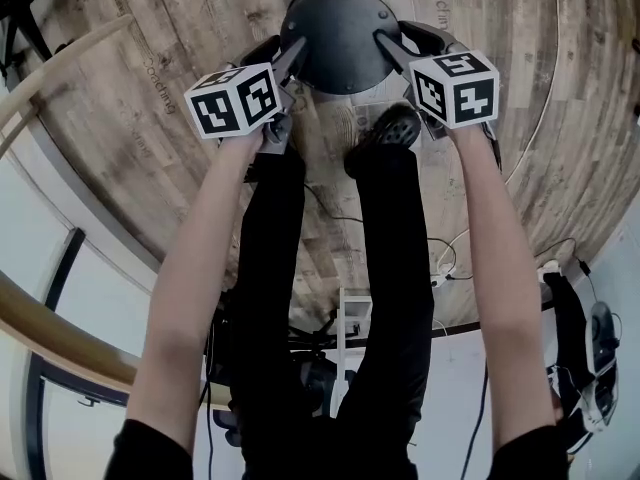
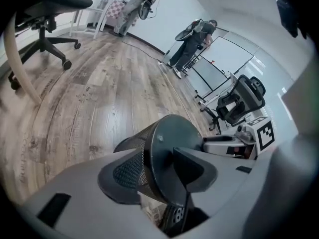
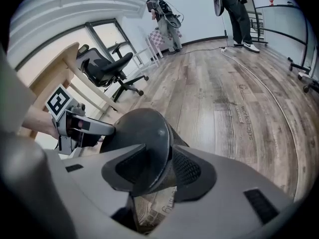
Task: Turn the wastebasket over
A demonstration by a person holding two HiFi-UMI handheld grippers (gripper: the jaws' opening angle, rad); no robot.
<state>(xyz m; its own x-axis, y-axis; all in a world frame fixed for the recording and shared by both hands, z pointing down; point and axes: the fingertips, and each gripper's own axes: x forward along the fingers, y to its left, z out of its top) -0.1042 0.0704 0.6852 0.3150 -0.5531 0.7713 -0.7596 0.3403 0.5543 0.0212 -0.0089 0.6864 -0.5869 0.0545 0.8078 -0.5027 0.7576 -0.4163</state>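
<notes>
A black mesh wastebasket (image 1: 340,28) stands on the wooden floor with its solid round base (image 2: 172,148) turned up toward me. My left gripper (image 1: 290,78) straddles the base's left rim, one jaw over the mesh wall (image 2: 127,171) and the other over the flat base. Its jaws (image 2: 159,166) stand wide, and I see no squeeze on the rim. My right gripper (image 1: 400,73) holds the opposite rim. One of its pads lies on the base (image 3: 142,133) and the other presses the mesh (image 3: 187,171), so this gripper (image 3: 159,161) is shut on the rim.
The person's black shoe (image 1: 388,128) rests on the floor just below the basket, with cables (image 1: 440,258) trailing behind. Office chairs (image 2: 47,14) (image 3: 107,68) and a curved desk edge (image 1: 60,63) stand to the side. A standing person (image 2: 192,44) is far off.
</notes>
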